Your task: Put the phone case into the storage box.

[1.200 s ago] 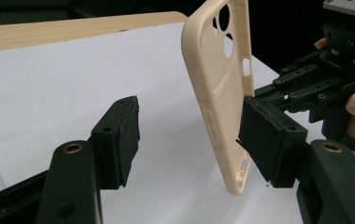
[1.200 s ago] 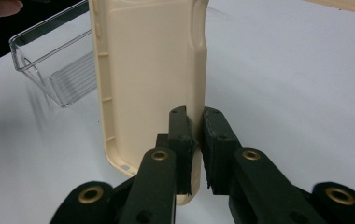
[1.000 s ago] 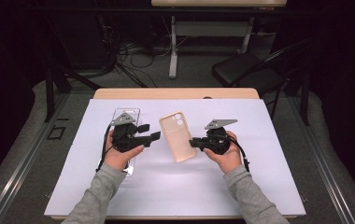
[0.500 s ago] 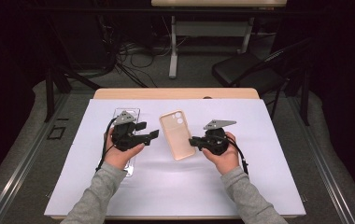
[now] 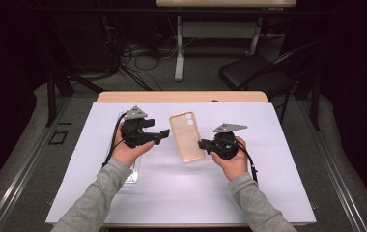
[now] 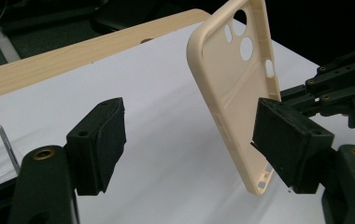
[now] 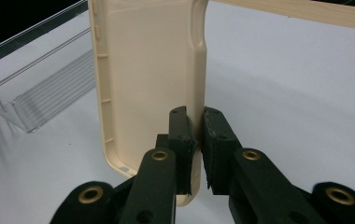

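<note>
Big white sheet [image 5: 181, 193] covers most of the wooden table [image 5: 181, 96], and everything happens on top of that. The beige phone case [image 5: 186, 137] is up in the air above the middle of the sheet, standing on end in the gripper views. The right gripper [image 5: 204, 144] has it pinched by one side wall near the bottom corner, jaws nearly closed on that thin edge. The left gripper [image 5: 164, 136] sits just beside the case, jaws spread wide and just been opening, pads not pressing on it. A clear plastic case [image 5: 132, 169] lies flat on the sheet under the left hand [image 5: 126, 152].
</note>
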A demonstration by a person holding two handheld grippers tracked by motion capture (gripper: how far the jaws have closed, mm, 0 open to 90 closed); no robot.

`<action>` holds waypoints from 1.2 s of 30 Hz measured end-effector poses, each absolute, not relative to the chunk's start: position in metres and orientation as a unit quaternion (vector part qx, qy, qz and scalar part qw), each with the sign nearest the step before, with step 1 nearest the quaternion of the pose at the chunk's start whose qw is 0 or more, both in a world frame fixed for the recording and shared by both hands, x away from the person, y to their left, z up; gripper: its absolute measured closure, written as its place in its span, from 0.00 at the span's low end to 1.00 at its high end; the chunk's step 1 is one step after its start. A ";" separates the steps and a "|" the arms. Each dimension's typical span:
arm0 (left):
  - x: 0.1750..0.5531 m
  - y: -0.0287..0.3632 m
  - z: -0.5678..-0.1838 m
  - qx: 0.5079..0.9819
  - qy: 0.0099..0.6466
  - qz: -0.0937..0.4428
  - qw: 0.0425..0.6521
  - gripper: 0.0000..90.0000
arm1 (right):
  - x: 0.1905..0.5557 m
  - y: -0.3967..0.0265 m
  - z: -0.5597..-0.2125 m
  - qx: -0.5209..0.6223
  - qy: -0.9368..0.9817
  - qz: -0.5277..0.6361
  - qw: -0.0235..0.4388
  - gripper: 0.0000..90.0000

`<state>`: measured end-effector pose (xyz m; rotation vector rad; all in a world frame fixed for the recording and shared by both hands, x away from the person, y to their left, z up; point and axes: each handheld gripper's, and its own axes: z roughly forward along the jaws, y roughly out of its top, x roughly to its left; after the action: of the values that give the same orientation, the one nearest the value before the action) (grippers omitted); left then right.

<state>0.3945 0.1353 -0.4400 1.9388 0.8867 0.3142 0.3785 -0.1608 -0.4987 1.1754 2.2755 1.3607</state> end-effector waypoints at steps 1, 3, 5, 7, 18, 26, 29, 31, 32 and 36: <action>0.395 0.134 -0.438 0.793 0.361 0.133 0.472 0.28 | 0.379 -0.161 -0.499 0.403 0.778 0.465 0.124 0.92; 0.397 0.130 -0.435 0.795 0.359 0.135 0.470 0.28 | 0.378 -0.161 -0.498 0.407 0.776 0.465 0.125 0.92; 0.398 0.126 -0.432 0.798 0.355 0.143 0.467 0.29 | 0.379 -0.162 -0.498 0.409 0.773 0.468 0.129 0.92; 0.401 0.122 -0.428 0.800 0.352 0.148 0.463 0.29 | 0.379 -0.164 -0.497 0.413 0.771 0.468 0.129 0.92; 0.410 0.098 -0.420 0.811 0.341 0.159 0.449 0.33 | 0.381 -0.172 -0.497 0.428 0.759 0.470 0.142 0.92; 0.415 0.086 -0.412 0.814 0.332 0.180 0.441 0.34 | 0.382 -0.176 -0.497 0.435 0.753 0.470 0.150 0.92; 0.416 0.084 -0.409 0.817 0.330 0.186 0.436 0.34 | 0.381 -0.176 -0.497 0.437 0.752 0.469 0.153 0.93; 0.416 0.083 -0.407 0.819 0.327 0.190 0.431 0.36 | 0.381 -0.176 -0.496 0.437 0.751 0.470 0.154 0.93; 0.416 0.082 -0.406 0.821 0.327 0.190 0.429 0.36 | 0.381 -0.175 -0.497 0.437 0.751 0.470 0.155 0.93; 0.416 0.079 -0.404 0.828 0.324 0.197 0.413 0.38 | 0.381 -0.175 -0.497 0.436 0.751 0.471 0.157 0.93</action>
<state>0.4160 0.0795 -0.4038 2.0819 0.8140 0.4959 0.3810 -0.1750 -0.4966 1.2484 2.1489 1.3466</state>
